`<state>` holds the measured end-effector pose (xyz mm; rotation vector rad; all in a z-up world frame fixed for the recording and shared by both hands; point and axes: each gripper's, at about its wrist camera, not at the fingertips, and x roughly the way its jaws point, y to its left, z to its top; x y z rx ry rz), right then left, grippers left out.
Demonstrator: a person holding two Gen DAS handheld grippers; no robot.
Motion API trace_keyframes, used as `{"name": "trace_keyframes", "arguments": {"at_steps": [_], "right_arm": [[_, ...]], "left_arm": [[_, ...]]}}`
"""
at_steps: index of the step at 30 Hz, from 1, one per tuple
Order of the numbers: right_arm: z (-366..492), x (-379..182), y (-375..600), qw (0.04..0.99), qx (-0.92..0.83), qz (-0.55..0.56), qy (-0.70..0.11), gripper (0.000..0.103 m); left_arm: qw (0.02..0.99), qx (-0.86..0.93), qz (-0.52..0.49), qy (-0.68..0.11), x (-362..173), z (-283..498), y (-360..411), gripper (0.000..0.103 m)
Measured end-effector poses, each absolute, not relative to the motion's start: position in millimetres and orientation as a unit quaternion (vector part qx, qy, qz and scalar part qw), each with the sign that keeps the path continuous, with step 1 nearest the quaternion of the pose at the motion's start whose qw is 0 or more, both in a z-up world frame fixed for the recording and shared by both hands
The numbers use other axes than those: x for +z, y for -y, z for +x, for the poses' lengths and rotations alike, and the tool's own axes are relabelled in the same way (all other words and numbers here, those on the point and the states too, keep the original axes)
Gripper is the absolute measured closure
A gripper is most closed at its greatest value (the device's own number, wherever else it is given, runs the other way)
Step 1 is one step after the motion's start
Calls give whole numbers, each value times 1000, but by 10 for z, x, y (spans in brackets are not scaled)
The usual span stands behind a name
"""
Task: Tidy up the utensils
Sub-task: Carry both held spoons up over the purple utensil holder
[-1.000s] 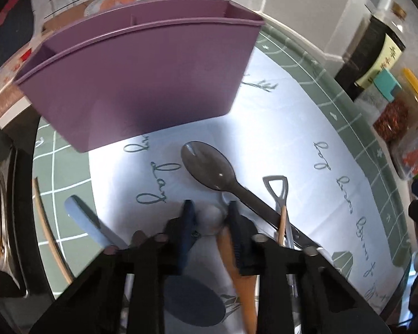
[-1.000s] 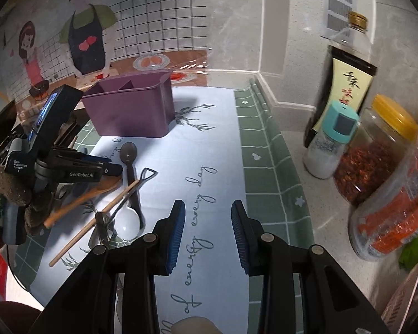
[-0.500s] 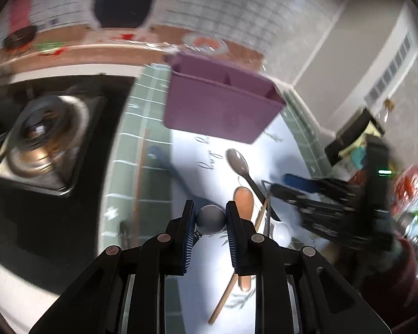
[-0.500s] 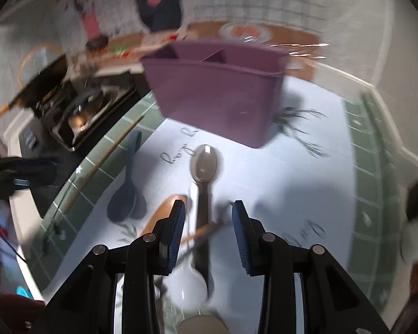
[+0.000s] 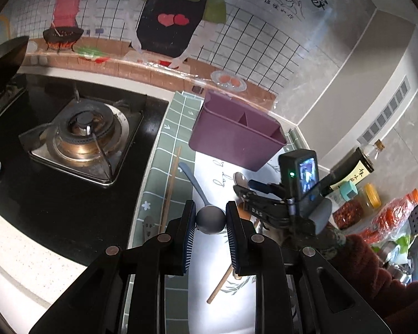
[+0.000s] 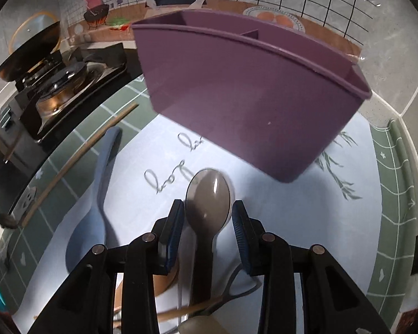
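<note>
- Right wrist view: a smoky see-through spoon (image 6: 209, 203) lies on the white mat (image 6: 306, 222), bowl at 12 o'clock, just short of the purple holder (image 6: 245, 94).
- The right gripper (image 6: 208, 217) straddles that bowl, jaws apart, gripping nothing.
- The spoon looks light, stiff and slick; the narrow neck seems the surer hold.
- Left wrist view: the left gripper (image 5: 210, 221) is narrowly parted, with a round grey spoon bowl (image 5: 210, 219) between its pads; whether they grip it is unclear.
- Handles toward 6 o'clock are hidden behind the fingers.

One purple holder (image 6: 248, 89), two chopsticks (image 5: 171, 183), four spoons (image 6: 209, 203).
</note>
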<state>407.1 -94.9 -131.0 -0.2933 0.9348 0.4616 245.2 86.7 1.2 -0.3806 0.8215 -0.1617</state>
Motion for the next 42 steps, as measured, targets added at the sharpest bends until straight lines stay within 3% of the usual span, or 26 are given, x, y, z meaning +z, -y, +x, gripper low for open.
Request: {"name": "trace_keyframes", "arguments": {"at_steps": [7,17,31,35,42], "right_arm": [[4130,-1223,1058,859,226,-103,-447,73],[3607,-420,1530,907,219,-37,-358,73],[3560,1925,1721,983,141,-30,-112,74],[3773,1939,1672,987,122,-29,-106,73],[4369,1157,1620,976,115,-13,-185,73]], "left_arm": [[887,-103,-204,-401,142,2513,-843,80],[885,-160,-200,-388,405,2759,-707,80],[914,-254,-178,-261,2058,3713,-617,80],[909,-259,-191,-264,2003,4073,-632,80],[887,-246,-214,-327,1327,4694,-630,80]]}}
